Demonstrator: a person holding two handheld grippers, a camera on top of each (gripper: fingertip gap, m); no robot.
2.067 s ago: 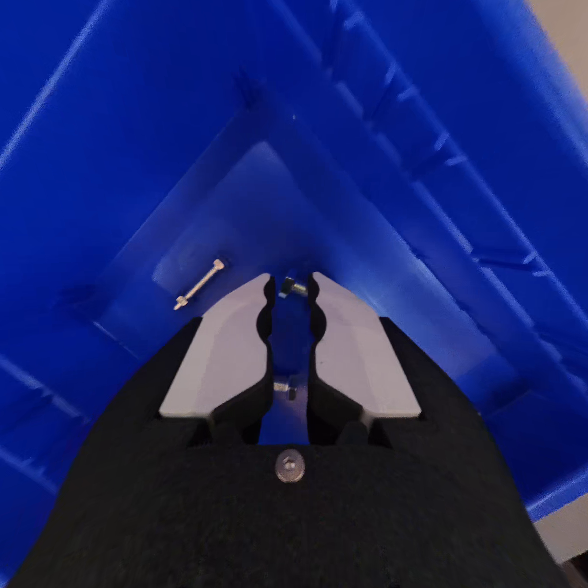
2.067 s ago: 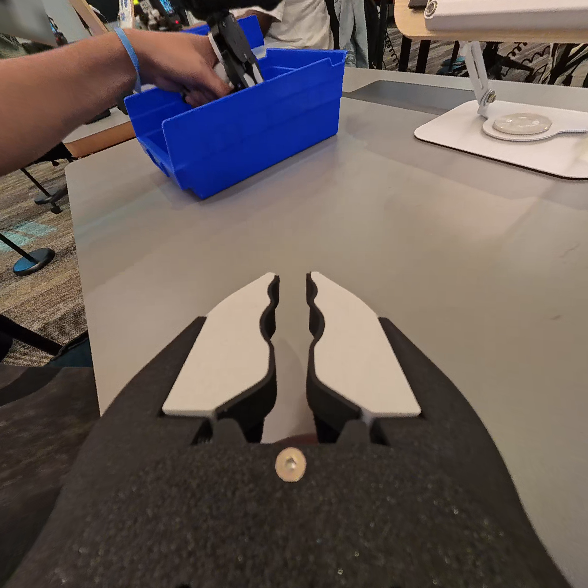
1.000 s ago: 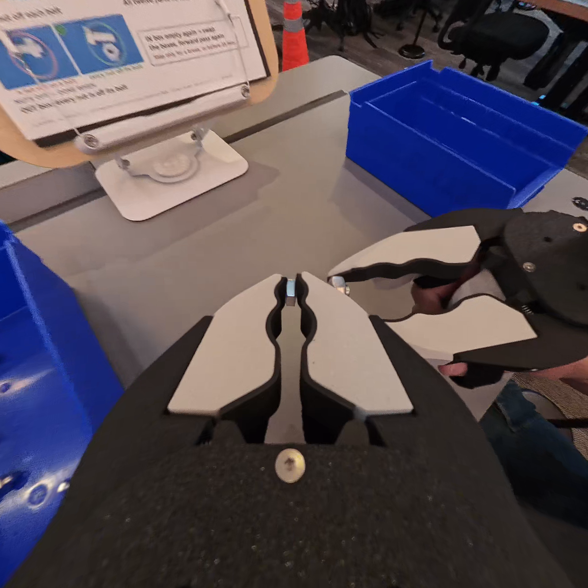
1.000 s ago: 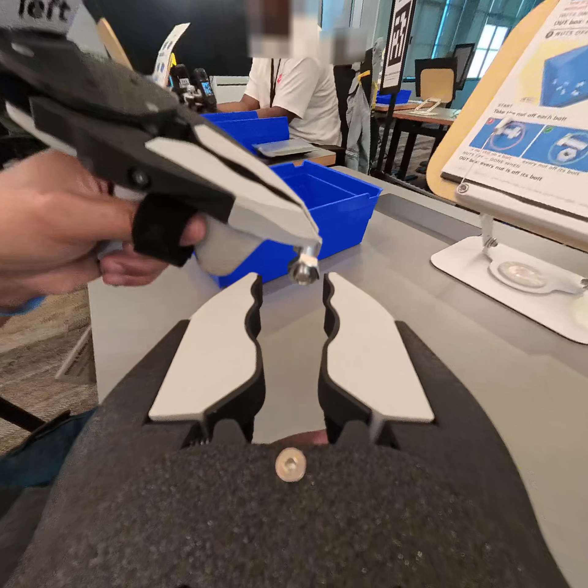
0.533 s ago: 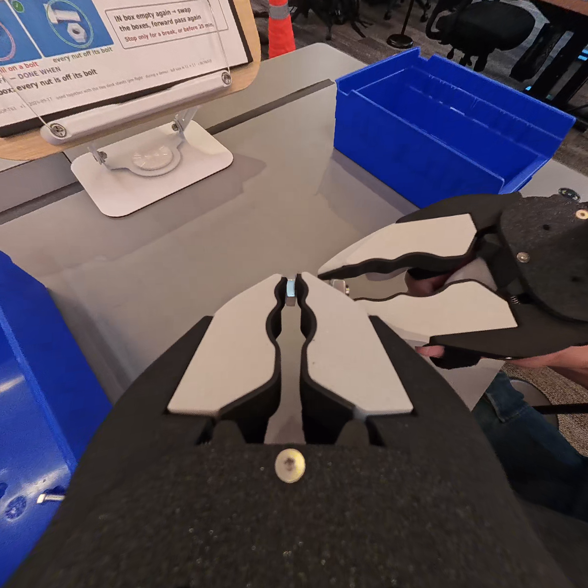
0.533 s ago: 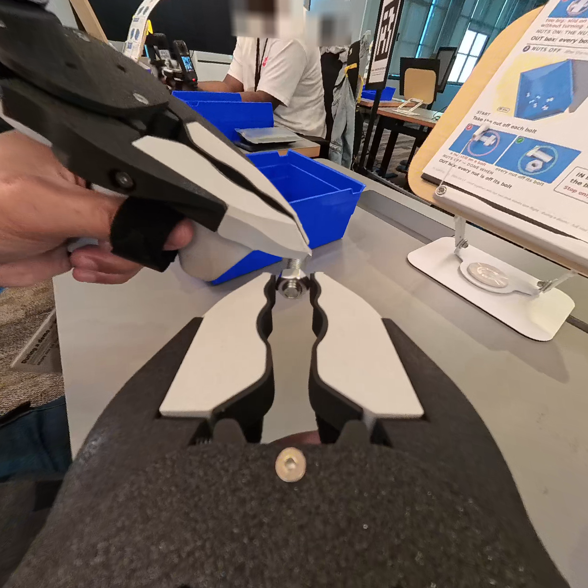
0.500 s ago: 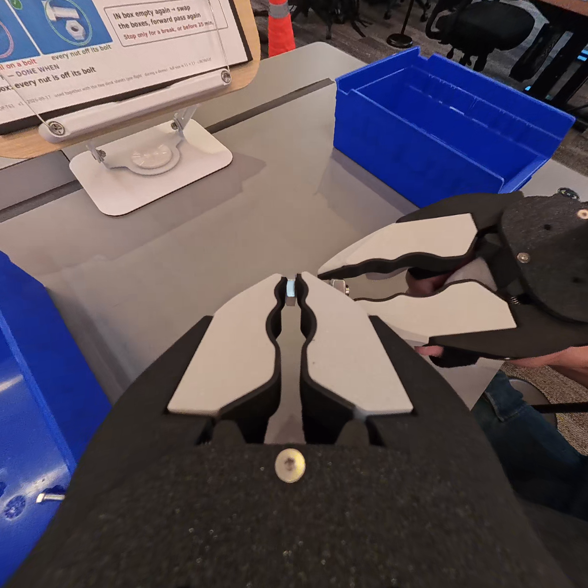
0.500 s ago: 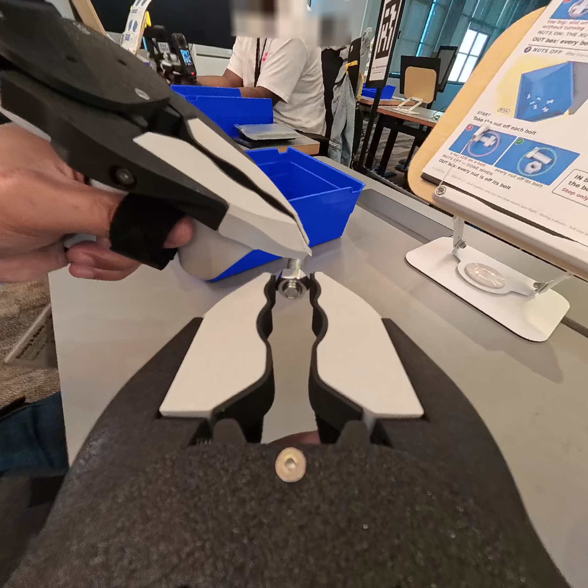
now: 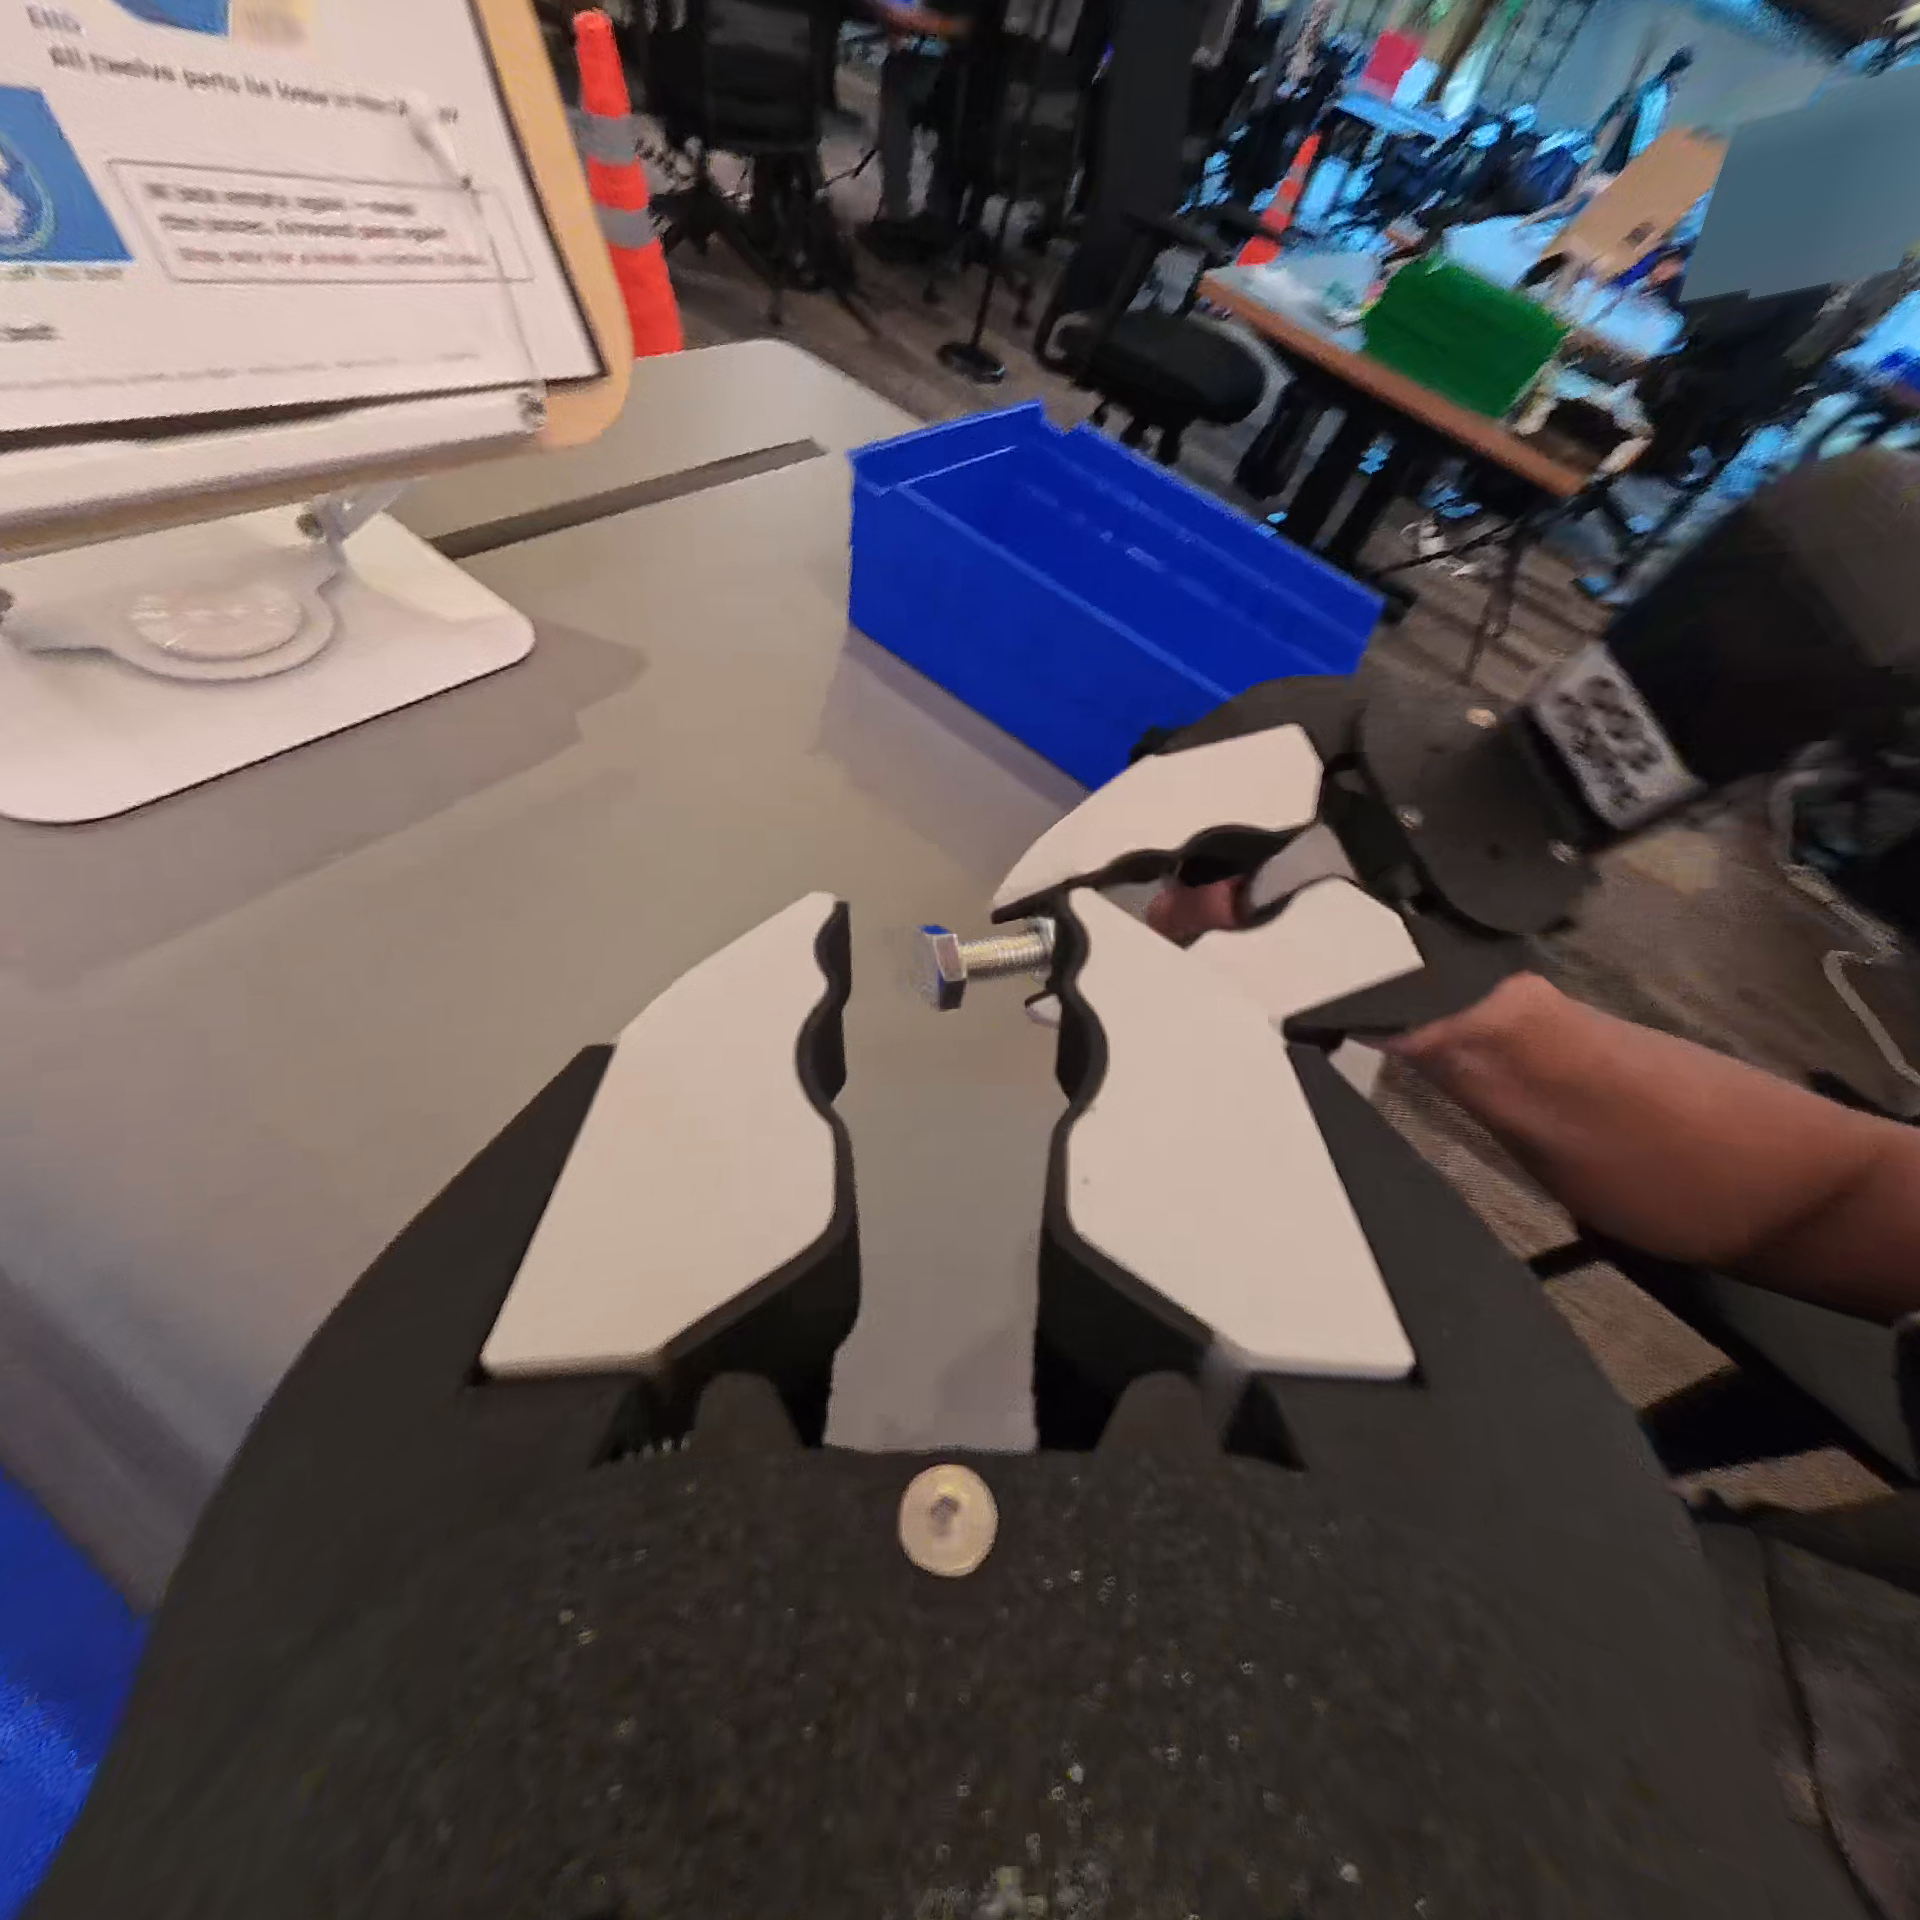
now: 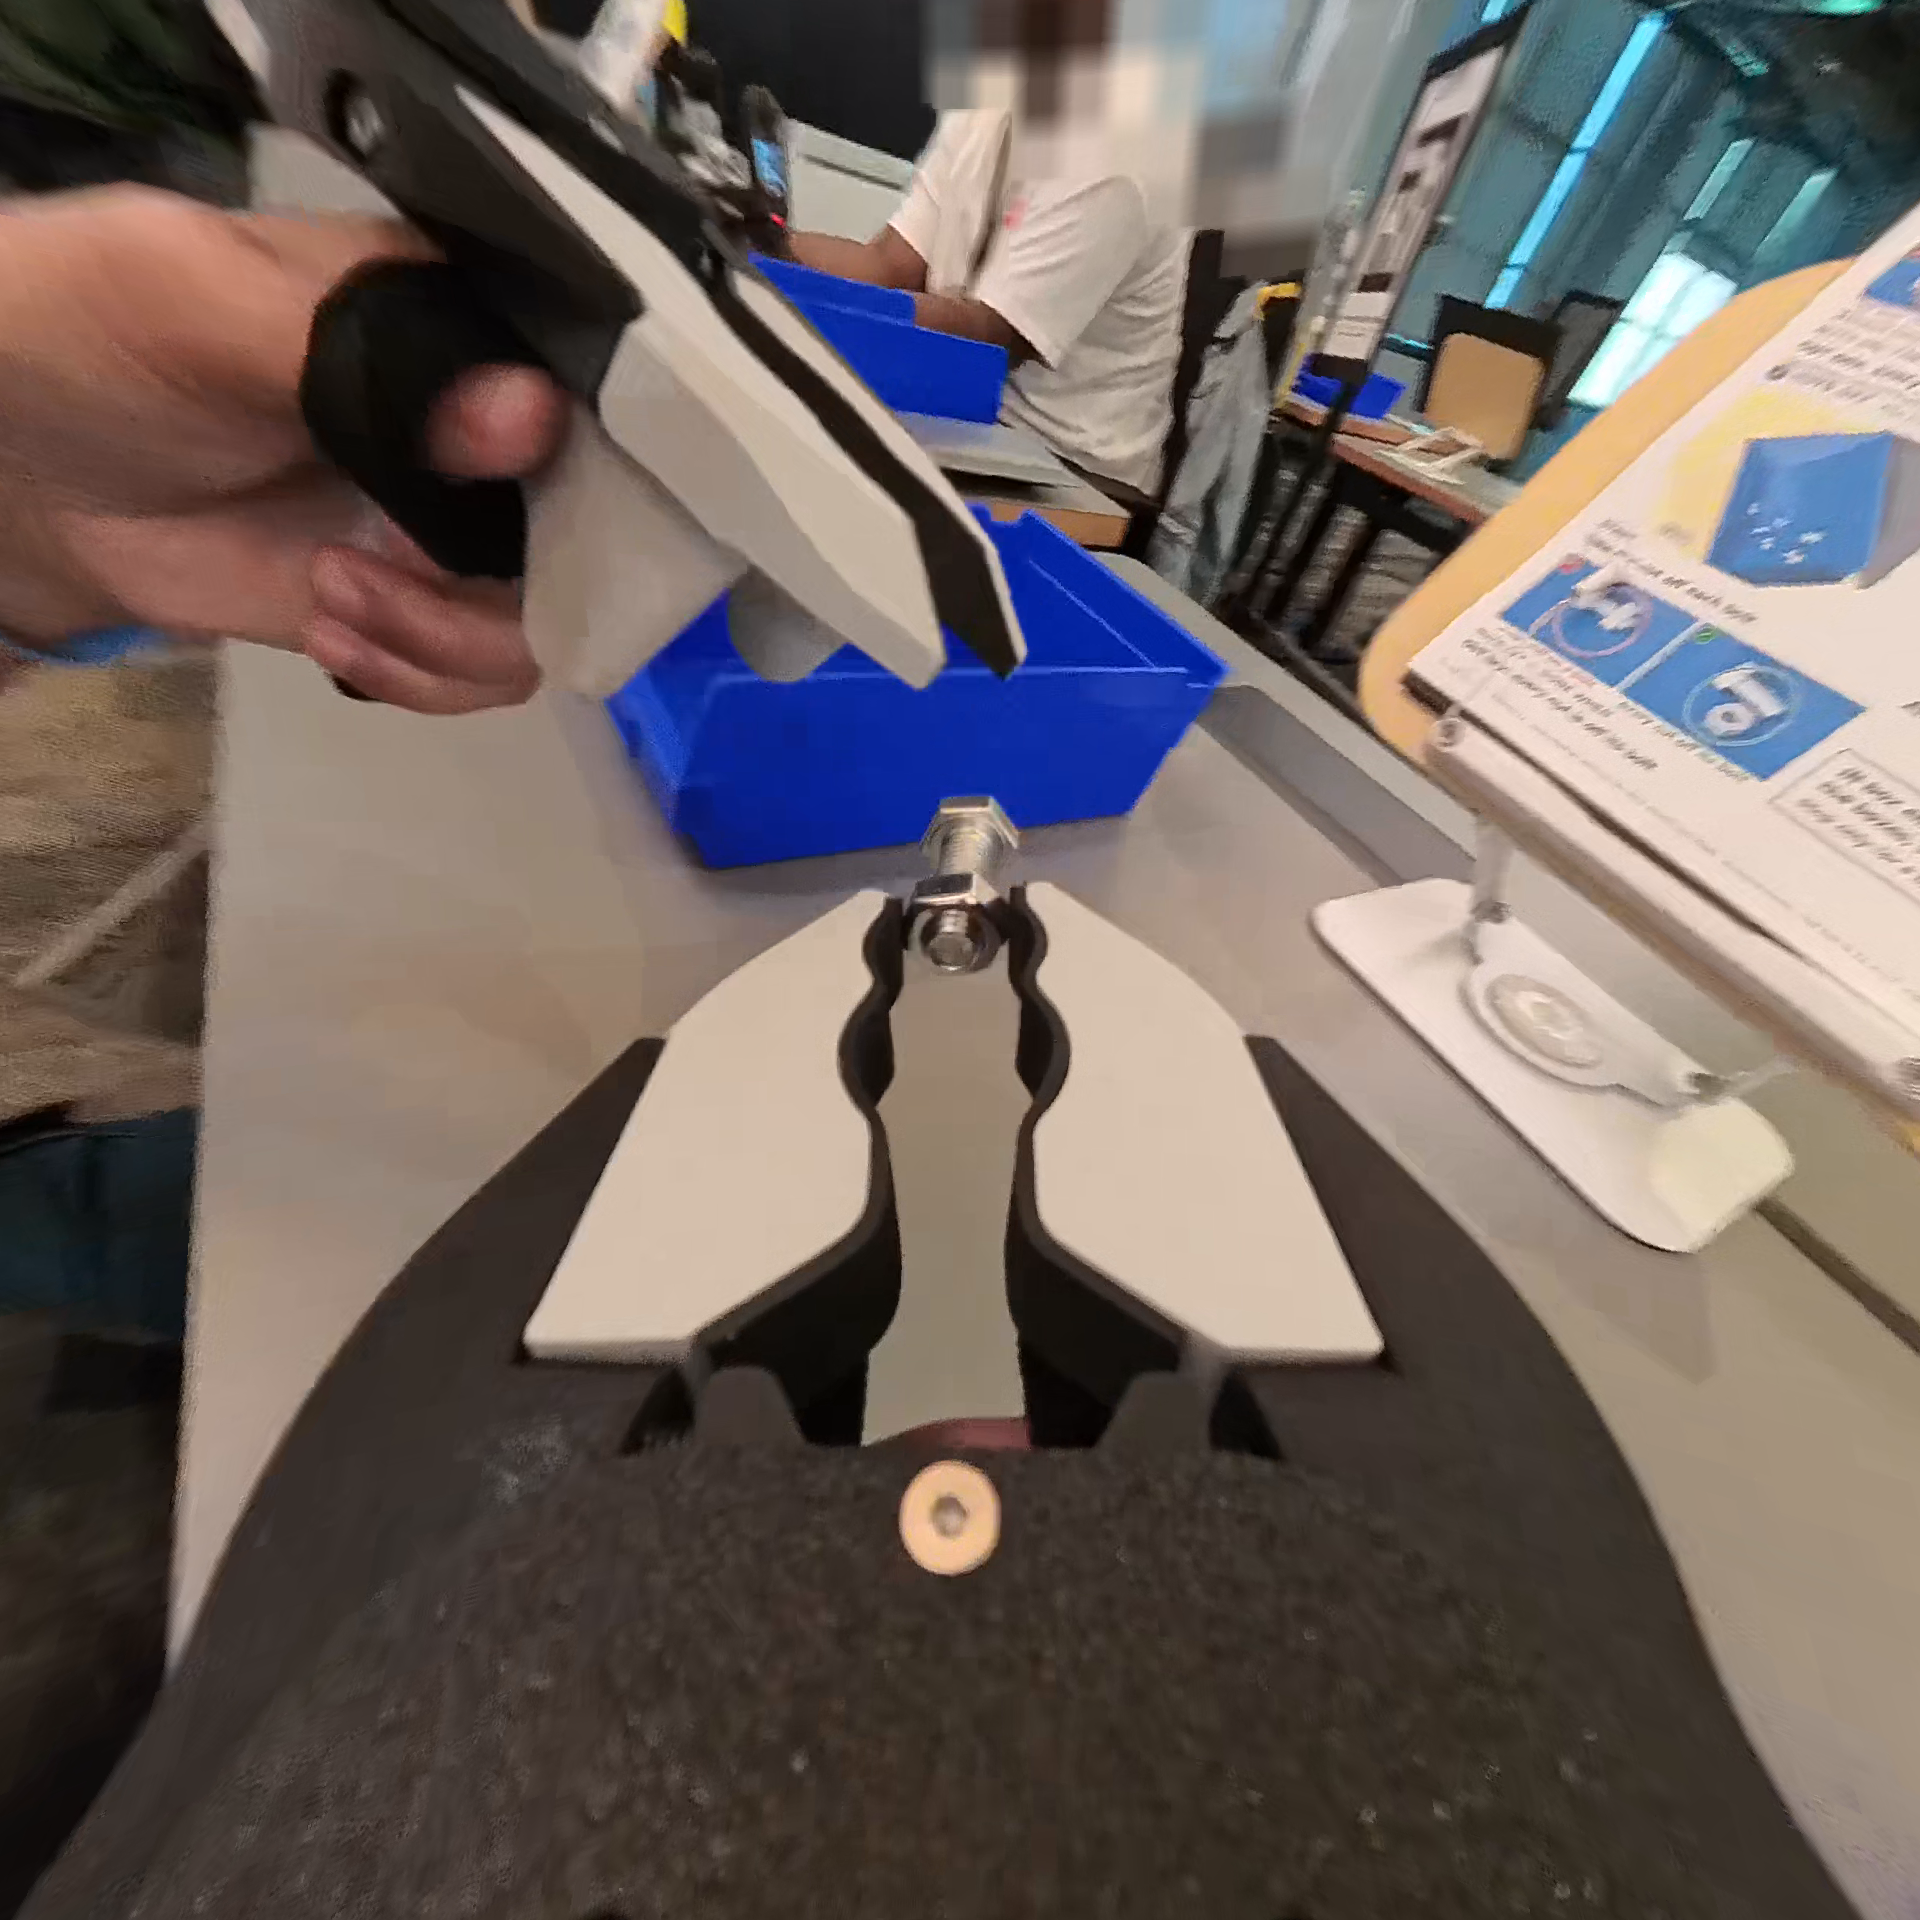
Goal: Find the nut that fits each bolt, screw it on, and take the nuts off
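My right gripper (image 10: 954,925) is pinched tight on the nut (image 10: 951,902), right at its tips. The bolt (image 10: 966,842) sticks out past the tips, with its head at the far end. My left gripper (image 9: 948,935) is wide apart and holds nothing. The bolt (image 9: 982,961) hangs in the gap between its tips, and I think it touches neither finger, but the view is blurry. A blue bin (image 10: 914,748) sits on the grey table (image 10: 416,935) just beyond my right gripper's tips. A white stand (image 10: 1558,1070) is off to its right.
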